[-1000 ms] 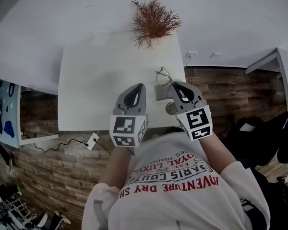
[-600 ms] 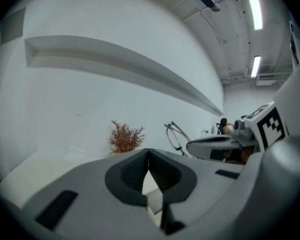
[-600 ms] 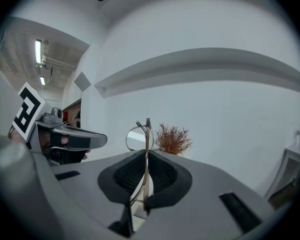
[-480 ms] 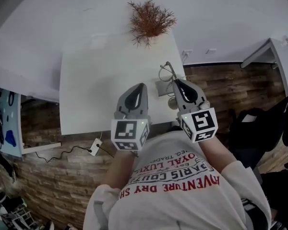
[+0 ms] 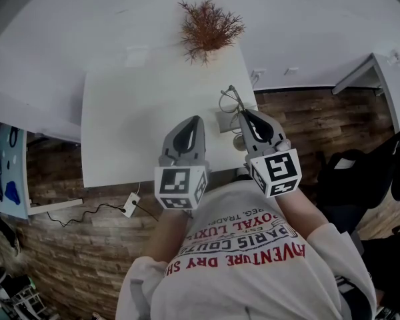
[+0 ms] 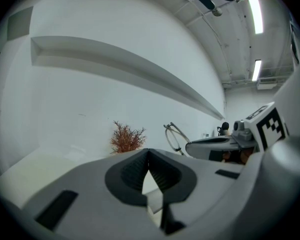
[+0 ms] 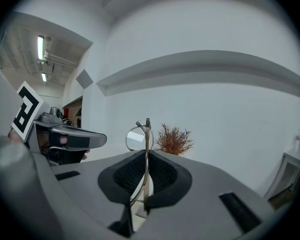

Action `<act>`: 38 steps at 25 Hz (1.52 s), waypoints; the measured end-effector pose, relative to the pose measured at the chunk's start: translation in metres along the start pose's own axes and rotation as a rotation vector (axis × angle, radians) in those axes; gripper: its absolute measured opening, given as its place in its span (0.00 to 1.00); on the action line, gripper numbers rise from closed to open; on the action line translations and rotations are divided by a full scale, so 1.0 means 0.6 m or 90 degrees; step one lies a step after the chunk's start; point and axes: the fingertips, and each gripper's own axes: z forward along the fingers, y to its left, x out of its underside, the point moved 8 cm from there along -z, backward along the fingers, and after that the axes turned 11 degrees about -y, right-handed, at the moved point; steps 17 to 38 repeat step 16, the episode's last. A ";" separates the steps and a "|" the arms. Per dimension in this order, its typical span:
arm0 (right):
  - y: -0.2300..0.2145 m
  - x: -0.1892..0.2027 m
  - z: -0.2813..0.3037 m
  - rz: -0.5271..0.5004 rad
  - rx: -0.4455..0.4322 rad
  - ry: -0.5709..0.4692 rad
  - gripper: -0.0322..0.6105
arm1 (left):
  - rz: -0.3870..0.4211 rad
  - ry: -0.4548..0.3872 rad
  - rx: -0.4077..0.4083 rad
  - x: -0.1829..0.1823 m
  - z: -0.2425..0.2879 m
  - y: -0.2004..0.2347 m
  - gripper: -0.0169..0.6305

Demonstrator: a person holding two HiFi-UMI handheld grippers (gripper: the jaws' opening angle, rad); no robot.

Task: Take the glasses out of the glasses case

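Note:
My right gripper (image 5: pixel 243 115) is shut on the thin metal-framed glasses (image 5: pixel 229 101) and holds them up over the right edge of the white table (image 5: pixel 133 119). In the right gripper view a temple runs down between the jaws and a round lens of the glasses (image 7: pixel 137 139) stands above them. Below the glasses a grey glasses case (image 5: pixel 225 123) lies on the table, partly hidden by that gripper. My left gripper (image 5: pixel 194 120) hovers beside it, near the table's front edge, shut on nothing. The left gripper view shows the glasses (image 6: pixel 173 137) to its right.
A dried reddish plant (image 5: pixel 209 27) stands at the table's far edge against the white wall. A small round object (image 5: pixel 239 143) sits by the case at the front right corner. A power strip with cable (image 5: pixel 129 205) lies on the wooden floor below.
The head view has shifted a little. The right gripper still holds the glasses in nearly the same place above the case, and the left gripper has hardly moved.

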 end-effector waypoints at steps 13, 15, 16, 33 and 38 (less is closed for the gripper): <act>-0.008 0.005 -0.005 0.004 -0.009 0.005 0.09 | 0.014 -0.006 -0.003 -0.003 0.006 -0.013 0.03; -0.009 0.006 -0.007 0.003 -0.012 0.007 0.09 | 0.014 -0.005 -0.004 -0.003 0.006 -0.016 0.03; -0.010 0.006 -0.008 0.003 -0.013 0.009 0.09 | 0.014 -0.004 -0.004 -0.003 0.006 -0.017 0.03; -0.010 0.006 -0.008 0.003 -0.013 0.009 0.09 | 0.014 -0.004 -0.004 -0.003 0.006 -0.017 0.03; -0.010 0.006 -0.008 0.003 -0.013 0.009 0.09 | 0.014 -0.004 -0.004 -0.003 0.006 -0.017 0.03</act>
